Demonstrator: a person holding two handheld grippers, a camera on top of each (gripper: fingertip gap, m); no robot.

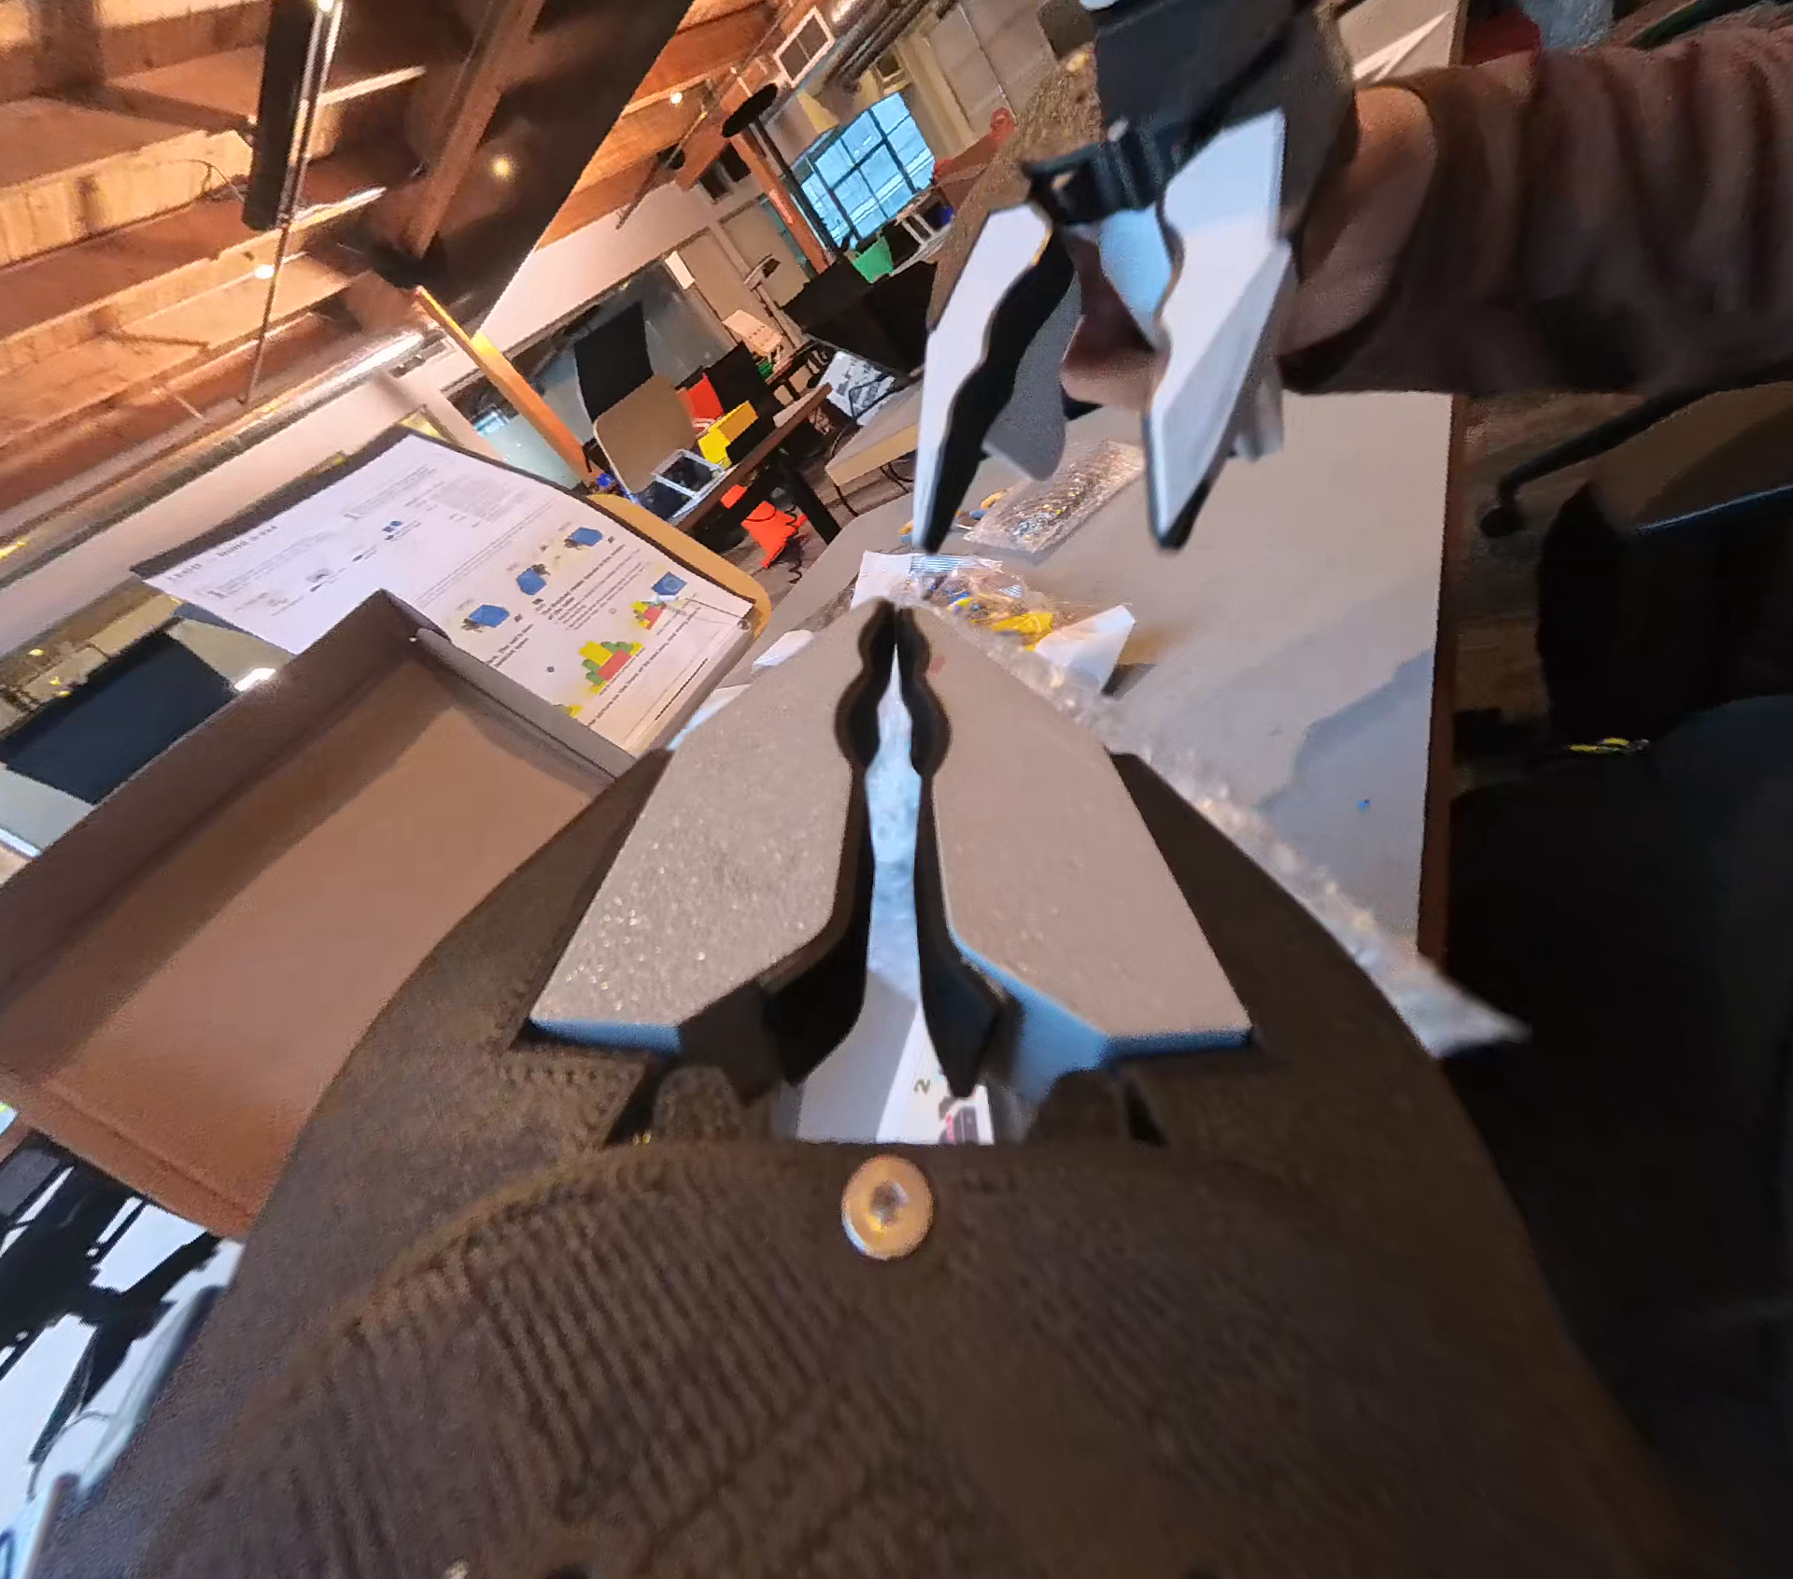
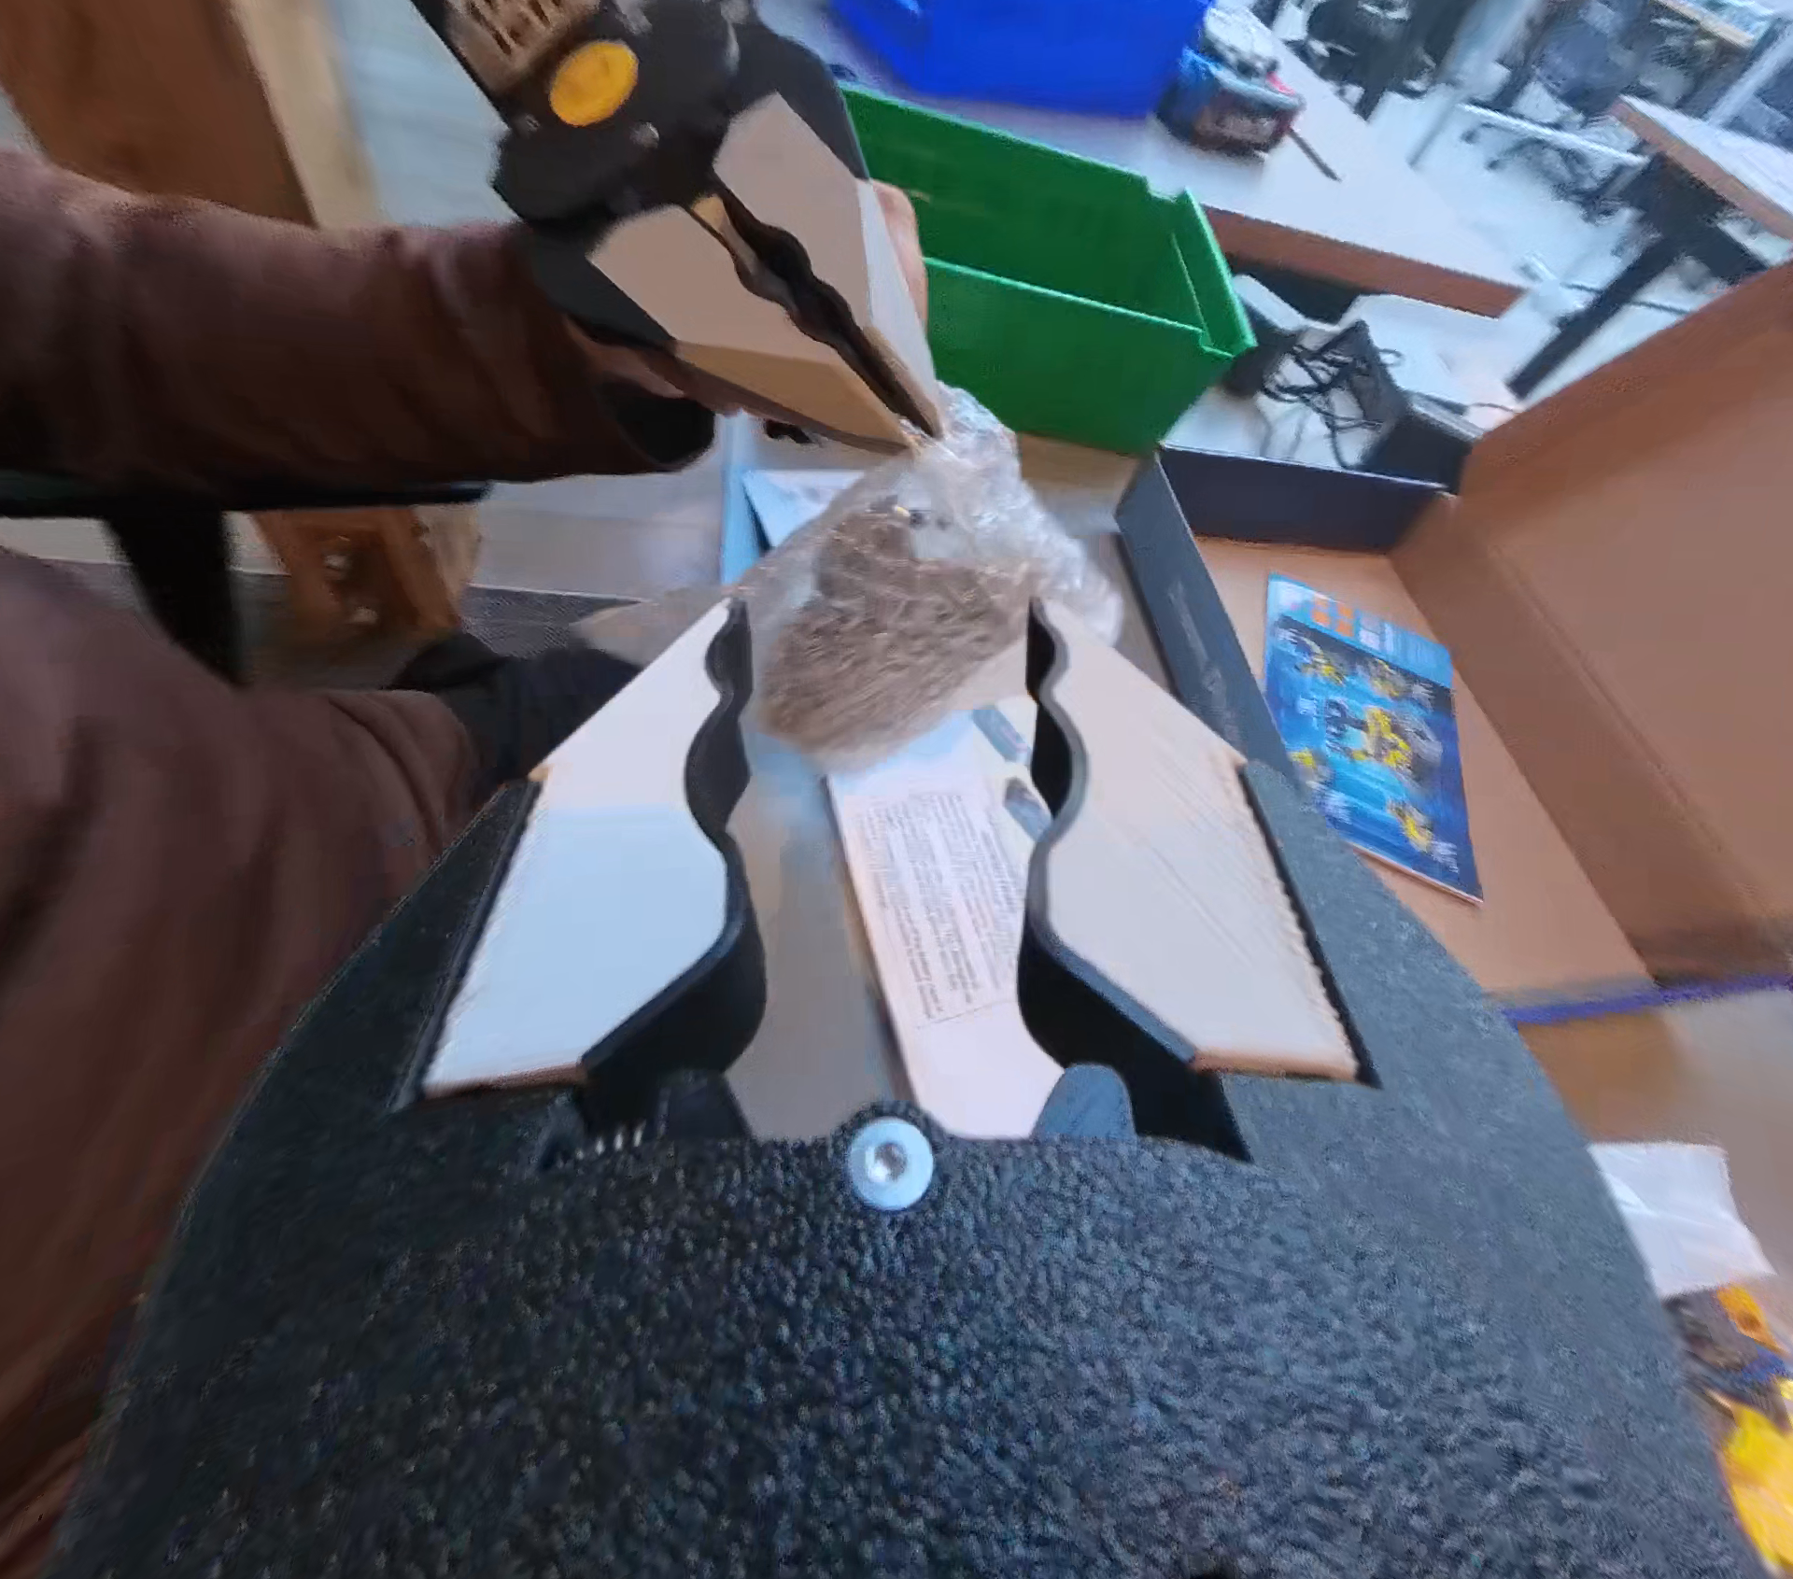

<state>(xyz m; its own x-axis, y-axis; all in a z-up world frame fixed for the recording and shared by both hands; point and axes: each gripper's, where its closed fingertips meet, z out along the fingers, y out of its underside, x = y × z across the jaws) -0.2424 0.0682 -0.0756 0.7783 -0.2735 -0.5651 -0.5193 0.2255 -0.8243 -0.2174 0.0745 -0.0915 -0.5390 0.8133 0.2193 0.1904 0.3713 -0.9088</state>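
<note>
My left gripper (image 1: 895,630) is shut on the top of a clear plastic bag (image 2: 893,630) that holds small dark pieces. In the right wrist view the left gripper (image 2: 922,426) holds the bag up by its twisted neck, and the bag hangs down from the tips. My right gripper (image 2: 888,630) is open, with the bag's lower part between its two fingers; I cannot tell whether they touch it. In the left wrist view the right gripper (image 1: 1050,541) hangs open just above and beyond my left fingertips. A hand in a brown sleeve holds each gripper.
An open cardboard box (image 1: 243,902) lies to the left, with a printed instruction sheet (image 1: 466,562) behind it. Bags of coloured pieces (image 1: 999,611) lie on the grey table (image 1: 1310,611). A blue booklet (image 2: 1368,717) lies in the box. A green bin (image 2: 1048,291) and a blue bin (image 2: 999,9) stand beyond. Left and right tips are no more than a few centimetres apart.
</note>
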